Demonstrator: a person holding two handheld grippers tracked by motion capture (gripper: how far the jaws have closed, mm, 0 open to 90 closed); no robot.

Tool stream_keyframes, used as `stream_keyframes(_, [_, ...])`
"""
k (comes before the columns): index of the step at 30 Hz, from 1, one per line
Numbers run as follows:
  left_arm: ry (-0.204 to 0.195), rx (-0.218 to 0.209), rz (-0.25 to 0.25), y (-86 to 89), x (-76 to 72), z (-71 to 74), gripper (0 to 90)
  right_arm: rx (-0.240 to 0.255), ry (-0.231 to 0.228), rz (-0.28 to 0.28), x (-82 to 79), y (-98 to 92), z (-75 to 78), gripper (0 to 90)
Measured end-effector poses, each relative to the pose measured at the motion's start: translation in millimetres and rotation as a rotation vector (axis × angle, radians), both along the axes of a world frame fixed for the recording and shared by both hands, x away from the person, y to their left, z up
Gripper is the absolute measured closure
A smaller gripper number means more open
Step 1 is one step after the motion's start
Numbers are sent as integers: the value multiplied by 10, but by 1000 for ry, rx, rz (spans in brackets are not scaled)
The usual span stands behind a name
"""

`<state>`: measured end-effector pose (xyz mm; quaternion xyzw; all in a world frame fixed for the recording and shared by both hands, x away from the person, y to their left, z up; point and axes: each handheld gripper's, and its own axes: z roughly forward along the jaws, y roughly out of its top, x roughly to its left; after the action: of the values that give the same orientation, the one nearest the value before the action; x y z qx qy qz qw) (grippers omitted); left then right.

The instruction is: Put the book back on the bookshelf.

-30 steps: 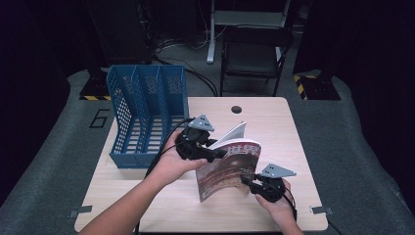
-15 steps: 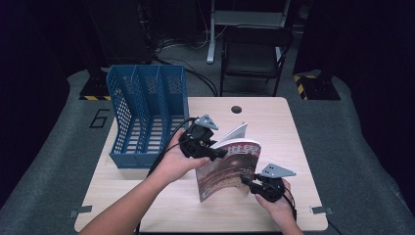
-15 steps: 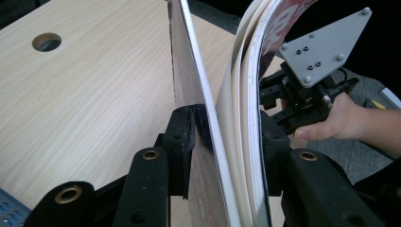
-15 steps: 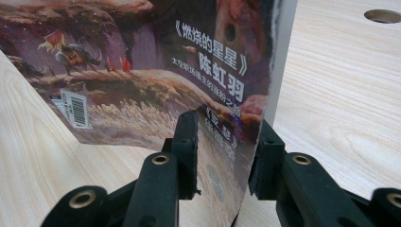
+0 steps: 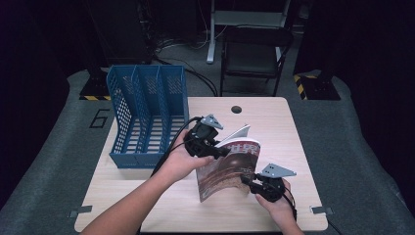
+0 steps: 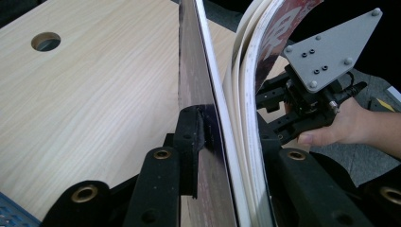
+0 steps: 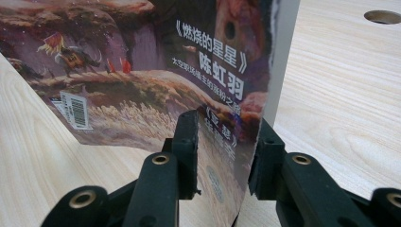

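Note:
A magazine [image 5: 227,169] with a brown illustrated cover stands on edge on the wooden table [image 5: 279,132], slightly fanned. My left gripper [image 5: 222,152] holds its upper left edge. In the left gripper view the jaws have just been closing, and the gripper [image 6: 231,137] now presses the dark cover and bulging pages [image 6: 246,94] between its pads. My right gripper [image 5: 247,181] holds the lower right edge. In the right gripper view it [image 7: 224,142] is shut on the cover [image 7: 142,71] near the corner. Its grey plate [image 6: 326,47] is seen beyond the pages.
A blue three-slot file holder [image 5: 147,112] stands at the table's left side, close to my left hand. A round cable hole [image 5: 237,109] lies near the far edge. A dark chair [image 5: 254,49] stands behind the table.
My left gripper's jaws have narrowed onto the magazine's upper edge. The right hand and the magazine have stayed in place.

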<state>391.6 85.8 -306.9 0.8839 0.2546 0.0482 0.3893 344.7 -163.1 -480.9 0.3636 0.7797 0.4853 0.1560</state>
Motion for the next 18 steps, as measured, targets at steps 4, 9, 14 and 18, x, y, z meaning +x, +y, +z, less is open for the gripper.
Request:
stream_keyframes(4, [-11, 4, -1, -15, -13, 0, 770, 1, 3, -10, 1, 5, -2, 687])
stream_keyframes(9, [-22, 11, -12, -24, -25, 1, 795, 5, 2, 3, 7, 8, -7, 686])
stream_keyframes(14, [-28, 13, -18, -31, -33, 1, 813, 6, 3, 1, 14, 9, -11, 683])
stream_keyframes(18, [-39, 19, -23, -26, -34, 2, 822, 4, 3, 0, 12, 9, -10, 682])
